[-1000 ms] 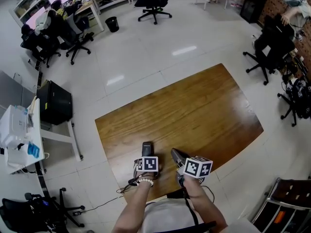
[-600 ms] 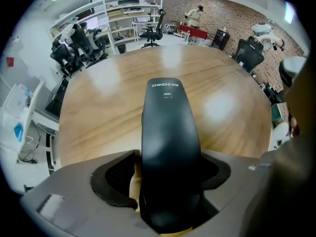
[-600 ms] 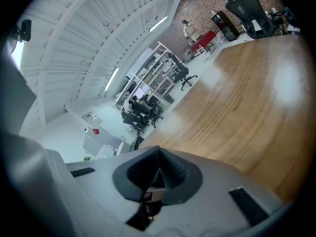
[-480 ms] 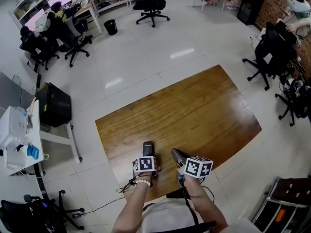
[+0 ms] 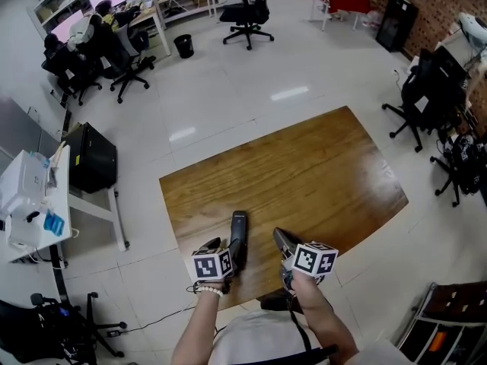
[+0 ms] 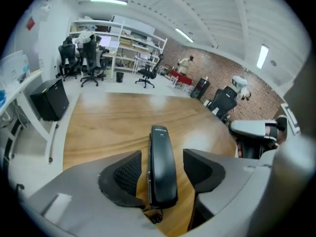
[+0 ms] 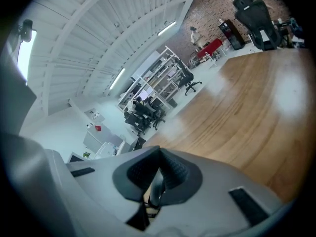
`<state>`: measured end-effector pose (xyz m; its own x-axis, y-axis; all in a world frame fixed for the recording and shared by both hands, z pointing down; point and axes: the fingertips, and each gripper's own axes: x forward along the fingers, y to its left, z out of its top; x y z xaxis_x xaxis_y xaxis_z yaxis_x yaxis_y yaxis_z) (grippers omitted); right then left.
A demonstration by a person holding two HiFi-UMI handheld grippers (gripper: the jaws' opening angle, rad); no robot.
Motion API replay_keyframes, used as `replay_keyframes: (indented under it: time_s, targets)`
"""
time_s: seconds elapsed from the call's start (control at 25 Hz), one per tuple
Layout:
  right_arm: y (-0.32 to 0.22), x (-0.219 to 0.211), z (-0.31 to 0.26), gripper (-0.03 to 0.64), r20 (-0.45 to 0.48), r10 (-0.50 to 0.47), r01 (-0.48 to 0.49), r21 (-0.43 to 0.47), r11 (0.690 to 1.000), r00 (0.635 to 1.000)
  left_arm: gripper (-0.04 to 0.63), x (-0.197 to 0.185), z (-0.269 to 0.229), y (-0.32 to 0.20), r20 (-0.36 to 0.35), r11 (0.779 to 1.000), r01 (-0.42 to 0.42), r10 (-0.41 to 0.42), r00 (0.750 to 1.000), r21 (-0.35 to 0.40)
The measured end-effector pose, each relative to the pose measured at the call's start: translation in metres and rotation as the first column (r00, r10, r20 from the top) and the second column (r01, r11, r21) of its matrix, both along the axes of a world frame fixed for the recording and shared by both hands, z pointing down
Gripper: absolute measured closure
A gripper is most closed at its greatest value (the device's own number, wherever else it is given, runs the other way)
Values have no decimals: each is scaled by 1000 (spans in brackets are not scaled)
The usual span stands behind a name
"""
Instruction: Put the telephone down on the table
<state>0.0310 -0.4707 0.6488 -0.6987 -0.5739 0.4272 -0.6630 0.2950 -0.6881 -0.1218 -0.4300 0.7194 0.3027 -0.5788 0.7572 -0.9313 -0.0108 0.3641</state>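
Note:
The black telephone handset [image 5: 239,236] lies lengthwise on the brown wooden table [image 5: 304,173], near its front edge. My left gripper [image 5: 226,255] hovers just behind and above the handset, pointing steeply down. In the left gripper view the telephone handset [image 6: 162,168] shows between the jaws; the left pad [image 6: 127,174] is close beside it and a gap separates it from the right pad [image 6: 198,166]. The jaws are closing without pressing on it. My right gripper [image 5: 282,241] hangs to the right of the handset, shut with its pads [image 7: 172,174] together and nothing in them.
The table's front edge [image 5: 251,301] is right below both grippers. A black box [image 5: 91,158] and a white desk [image 5: 34,204] stand to the left. Office chairs [image 5: 247,10] and seated people [image 5: 84,40] are spread across the white floor.
My left gripper has lifted and drawn back toward me and to the left, so more of the handset on the table shows. The right gripper has barely moved.

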Motion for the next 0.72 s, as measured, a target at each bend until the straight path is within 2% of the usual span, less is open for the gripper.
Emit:
replay_keyframes:
  time_s: [0.08, 0.16, 0.28, 0.4, 0.56, 0.72]
  targets:
    - [8, -2, -6, 609, -2, -3, 3, 20, 1000, 1000, 369, -9, -12, 6, -42, 998, 46, -43, 998, 50]
    - [17, -1, -13, 609, -5, -1, 1, 41, 999, 1000, 417, -13, -19, 16, -55, 996, 55, -52, 997, 67]
    - [35, -1, -23, 609, -11, 7, -6, 69, 998, 1000, 585, -14, -24, 38, -58, 997, 47, -43, 997, 68]
    - [59, -2, -29, 609, -16, 11, -9, 91, 996, 1000, 588, -15, -31, 62, -82, 994, 54, -46, 996, 97]
    - [96, -3, -37, 609, -20, 21, -18, 129, 991, 1000, 588, -20, -47, 95, -101, 983, 65, -49, 994, 172]
    - [142, -3, -45, 609, -36, 28, -22, 151, 988, 999, 588, -16, -73, 133, -104, 963, 23, 5, 995, 269]
